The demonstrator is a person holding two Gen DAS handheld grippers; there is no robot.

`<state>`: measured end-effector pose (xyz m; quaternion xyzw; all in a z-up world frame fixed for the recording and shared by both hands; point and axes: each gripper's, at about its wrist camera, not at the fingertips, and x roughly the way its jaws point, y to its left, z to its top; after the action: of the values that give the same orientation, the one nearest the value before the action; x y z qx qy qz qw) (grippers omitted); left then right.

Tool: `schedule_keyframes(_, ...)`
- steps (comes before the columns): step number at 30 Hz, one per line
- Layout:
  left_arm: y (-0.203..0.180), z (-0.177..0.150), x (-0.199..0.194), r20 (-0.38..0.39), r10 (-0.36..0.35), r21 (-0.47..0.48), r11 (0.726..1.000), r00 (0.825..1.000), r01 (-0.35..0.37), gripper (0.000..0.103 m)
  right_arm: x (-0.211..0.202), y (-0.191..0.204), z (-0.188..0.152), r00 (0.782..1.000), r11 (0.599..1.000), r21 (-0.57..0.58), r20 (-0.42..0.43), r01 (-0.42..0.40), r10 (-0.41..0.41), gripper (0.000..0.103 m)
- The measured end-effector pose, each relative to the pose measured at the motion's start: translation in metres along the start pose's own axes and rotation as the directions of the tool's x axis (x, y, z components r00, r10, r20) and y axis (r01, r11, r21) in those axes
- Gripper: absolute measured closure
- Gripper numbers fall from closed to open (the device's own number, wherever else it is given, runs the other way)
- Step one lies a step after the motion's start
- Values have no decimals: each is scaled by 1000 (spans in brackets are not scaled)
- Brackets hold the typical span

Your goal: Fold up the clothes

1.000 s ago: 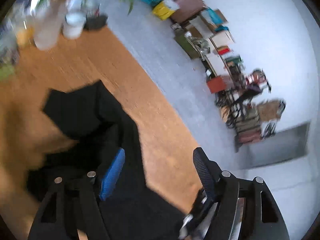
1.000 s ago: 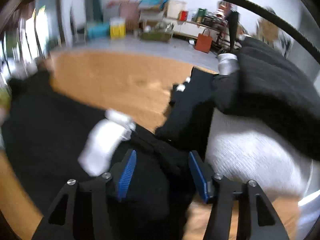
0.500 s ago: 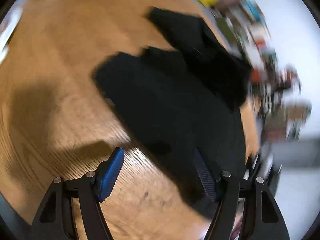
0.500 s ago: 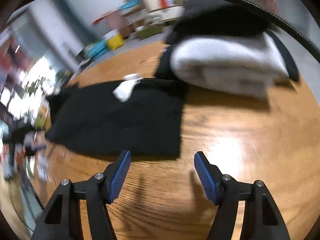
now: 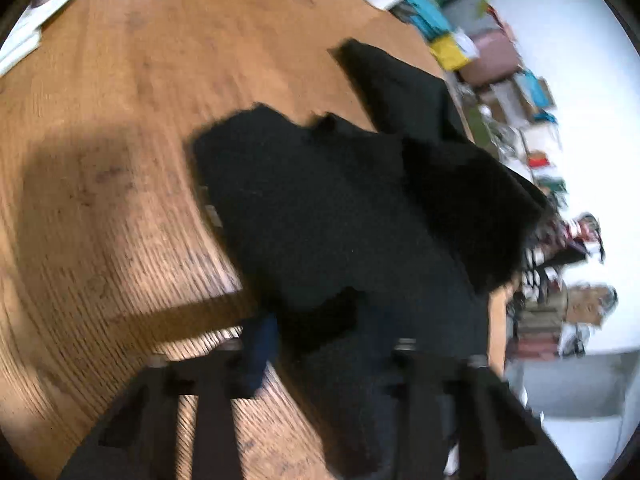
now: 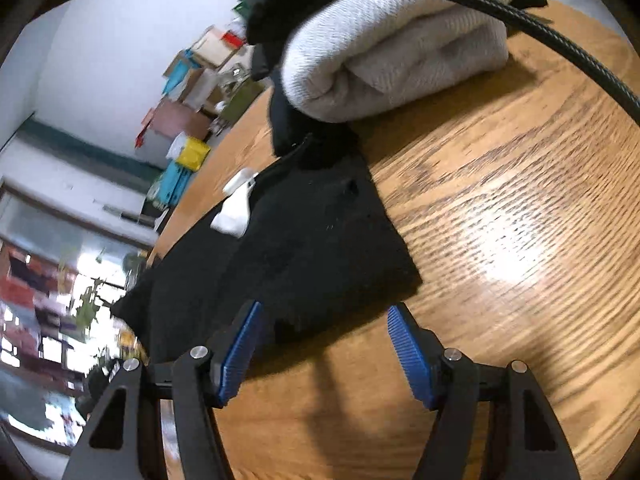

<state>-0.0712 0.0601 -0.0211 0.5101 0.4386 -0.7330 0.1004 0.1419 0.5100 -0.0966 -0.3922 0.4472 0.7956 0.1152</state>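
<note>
Black garment: flat on table, beside folded pile. My right gripper: wide, empty, at its hem. My left gripper: blurred, spread unclear. Risk: pinching one layer only, dragging cloth askew.

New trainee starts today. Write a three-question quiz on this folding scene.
1. True or false: the right claw is shut on the black garment.
2. What lies beyond the black garment in the right wrist view?
A. a folded white towel
B. a red bucket
C. a blue shoe
3. Fill in: the clothes lie on a ____ table.

Key:
1. False: its blue pads stand apart, and the garment's near edge lies between them, ungripped.
2. A: the white towel is folded, with dark cloth under it.
3. Wooden.
</note>
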Motion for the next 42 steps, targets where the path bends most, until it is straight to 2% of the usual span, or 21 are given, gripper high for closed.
schedule_keyframes(1, 0, 1, 2, 1, -4, -2, 1000, 1000, 4, 89, 6, 2, 2, 1000, 1000, 6, 8, 16, -16, 33)
schedule_keyframes(5, 2, 3, 5, 5, -11, 20, 1000, 1000, 11, 92, 20, 15, 9, 996, 997, -5, 50, 70, -70, 38)
schedule_keyframes(6, 1, 3, 4, 5, -11, 34, 999, 1000, 11, 93, 23, 18, 10, 995, 996, -12, 56, 86, -85, 43)
schedule_keyframes(8, -2, 7, 1, 5, -14, 61, 998, 1000, 14, 94, 25, 19, 13, 993, 995, -26, 67, 95, -93, 70)
schedule_keyframes(11, -3, 9, -16, 1, -50, 82, 995, 999, 50, 94, 9, 12, 16, 992, 1000, -23, 123, 18, -15, 91)
schedule_keyframes(16, 2, 4, -63, -24, -134, 121, 983, 991, 136, 94, -40, 11, 15, 972, 993, -84, 211, -89, 105, 94)
schedule_keyframes(19, 25, -18, -92, -85, -181, 137, 972, 980, 192, 94, -79, -4, 1, 963, 987, -117, 233, -112, 137, 94)
schedule_keyframes(21, 41, -31, -97, -152, -171, 150, 969, 973, 194, 94, -97, -24, -13, 969, 989, -104, 215, -103, 123, 94)
schedule_keyframes(22, 47, -38, -98, -165, -143, 170, 971, 976, 171, 94, -103, -33, -19, 974, 991, -94, 196, -95, 112, 94)
schedule_keyframes(25, 57, -52, -99, -163, -62, 211, 973, 985, 96, 95, -108, -34, -28, 981, 990, -124, 172, -65, 86, 94)
schedule_keyframes(26, 56, -51, -103, -159, -69, 198, 975, 985, 100, 95, -109, -31, -29, 981, 989, -138, 173, -60, 83, 94)
schedule_keyframes(27, 54, -50, -108, -154, -75, 186, 977, 985, 104, 95, -109, -24, -27, 979, 987, -150, 181, -64, 91, 94)
schedule_keyframes(30, 4, -40, -143, -77, -79, 233, 968, 994, 95, 97, -123, 10, -8, 965, 971, -223, 222, -87, 138, 94)
schedule_keyframes(32, -39, -39, -188, 1, -104, 302, 948, 995, 99, 98, -137, 39, 10, 950, 954, -279, 255, -107, 181, 95)
schedule_keyframes(34, -83, -43, -242, 94, -149, 381, 919, 984, 103, 98, -162, 71, 32, 923, 932, -339, 304, -126, 235, 95)
schedule_keyframes(37, -137, -51, -321, 185, -245, 461, 877, 952, 136, 98, -216, 117, 51, 848, 884, -442, 402, -150, 345, 95)
schedule_keyframes(39, -154, -53, -359, 158, -324, 440, 869, 933, 227, 98, -252, 142, 60, 794, 859, -485, 450, -168, 409, 95)
schedule_keyframes(41, -163, -56, -403, 170, -390, 438, 852, 905, 285, 98, -286, 160, 65, 747, 837, -515, 481, -184, 460, 95)
schedule_keyframes(42, -164, -59, -422, 194, -409, 446, 846, 892, 291, 98, -302, 167, 65, 725, 827, -529, 492, -191, 482, 95)
